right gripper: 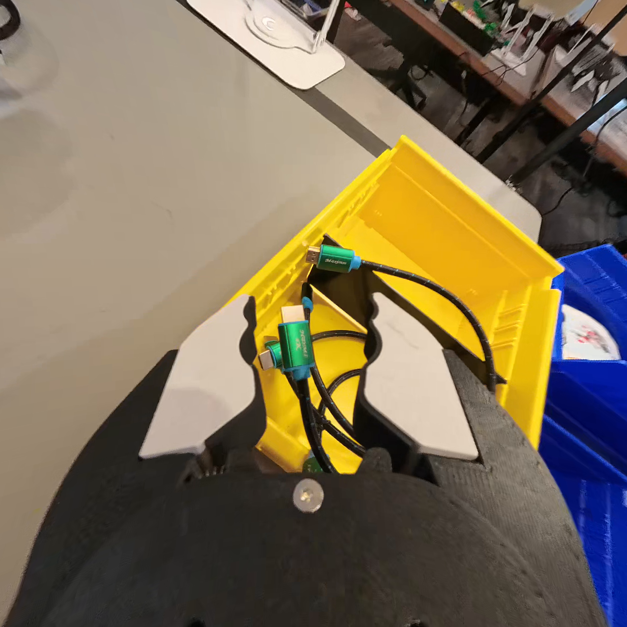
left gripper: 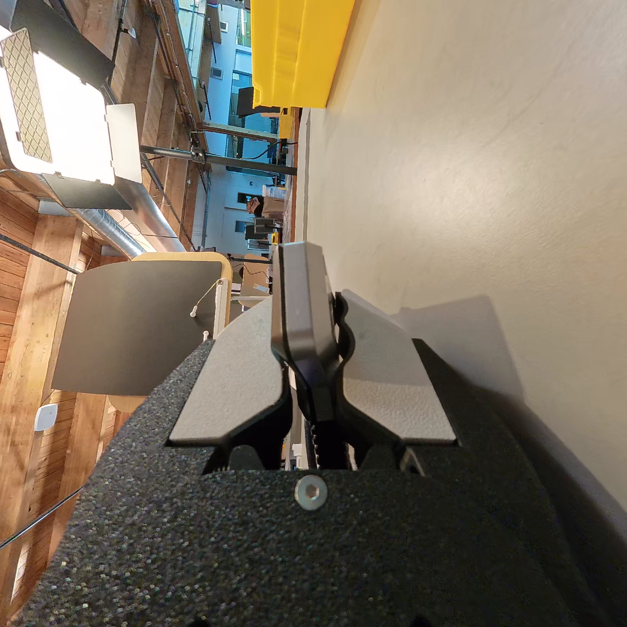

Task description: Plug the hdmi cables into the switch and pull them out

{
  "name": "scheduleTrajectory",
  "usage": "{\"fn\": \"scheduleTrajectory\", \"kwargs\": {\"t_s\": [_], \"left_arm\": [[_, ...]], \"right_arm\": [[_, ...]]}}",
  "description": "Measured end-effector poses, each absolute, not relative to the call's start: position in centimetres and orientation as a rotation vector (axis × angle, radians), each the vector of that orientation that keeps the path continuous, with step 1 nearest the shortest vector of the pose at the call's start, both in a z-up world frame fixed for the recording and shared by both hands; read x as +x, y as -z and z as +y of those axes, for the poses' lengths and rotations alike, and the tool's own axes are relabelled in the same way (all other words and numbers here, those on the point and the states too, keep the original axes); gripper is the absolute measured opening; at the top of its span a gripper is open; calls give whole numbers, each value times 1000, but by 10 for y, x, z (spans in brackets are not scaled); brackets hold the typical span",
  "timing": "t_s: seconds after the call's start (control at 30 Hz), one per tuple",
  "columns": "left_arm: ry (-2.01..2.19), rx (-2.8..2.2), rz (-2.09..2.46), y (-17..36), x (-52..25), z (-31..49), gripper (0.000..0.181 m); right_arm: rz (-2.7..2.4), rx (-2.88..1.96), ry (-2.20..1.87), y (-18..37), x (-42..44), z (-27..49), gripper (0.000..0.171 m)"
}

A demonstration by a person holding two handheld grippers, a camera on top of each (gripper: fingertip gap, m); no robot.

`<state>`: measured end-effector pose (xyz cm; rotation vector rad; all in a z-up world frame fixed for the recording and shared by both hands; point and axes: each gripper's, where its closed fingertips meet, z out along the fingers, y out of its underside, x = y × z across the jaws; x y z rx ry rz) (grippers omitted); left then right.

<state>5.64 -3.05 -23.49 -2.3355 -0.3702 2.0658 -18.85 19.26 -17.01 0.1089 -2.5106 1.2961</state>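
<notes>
My left gripper (left gripper: 307,325) is shut on the dark grey HDMI switch (left gripper: 300,305), a flat box held on edge beside the pale table (left gripper: 475,169). My right gripper (right gripper: 308,334) is open and hangs over a yellow bin (right gripper: 424,220). In the bin lie black braided HDMI cables (right gripper: 468,308) with green plugs. One plug (right gripper: 334,258) rests against the bin's left wall. Two more plugs (right gripper: 294,346) sit between my right fingers (right gripper: 207,366), untouched. The switch's ports are hidden from view.
The yellow bin shows in the left wrist view (left gripper: 295,51) at the table's far end. A blue bin (right gripper: 593,390) stands right of the yellow one. A white flat base (right gripper: 271,37) lies at the table's far edge. Light panels (left gripper: 61,112) and other desks are beyond. Spacing between my two grippers at the tips: around 35 cm. The left gripper is farther from the plug (right gripper: 334,258), some 35 cm, than the right, some 7 cm.
</notes>
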Motion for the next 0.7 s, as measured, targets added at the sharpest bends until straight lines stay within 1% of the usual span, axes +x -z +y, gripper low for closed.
{"fn": "scheduleTrajectory", "kwargs": {"t_s": [0.07, 0.23, 0.37, 0.47, 0.57, 0.7], "left_arm": [[-2070, -2328, -359, 233, 56, -29, 25], [-2078, -2296, -288, 230, 55, -19, 25], [-2086, -2243, -196, 224, 55, -2, 25], [-2081, -2202, -141, 219, 56, 12, 25], [-2083, -2197, -115, 219, 55, 22, 25], [-2061, -2224, -135, 223, 53, 26, 25]], "right_arm": [[-2460, 151, -1269, 160, -187, 195, 64], [-2218, 354, -1089, 135, -168, 195, 58], [-1986, 665, -1067, 127, -114, 165, 52], [-1867, 945, -1189, 141, -46, 126, 49], [-1748, 1192, -1278, 168, 17, 90, 48], [-1488, 1461, -1331, 201, 82, 61, 46]]}}
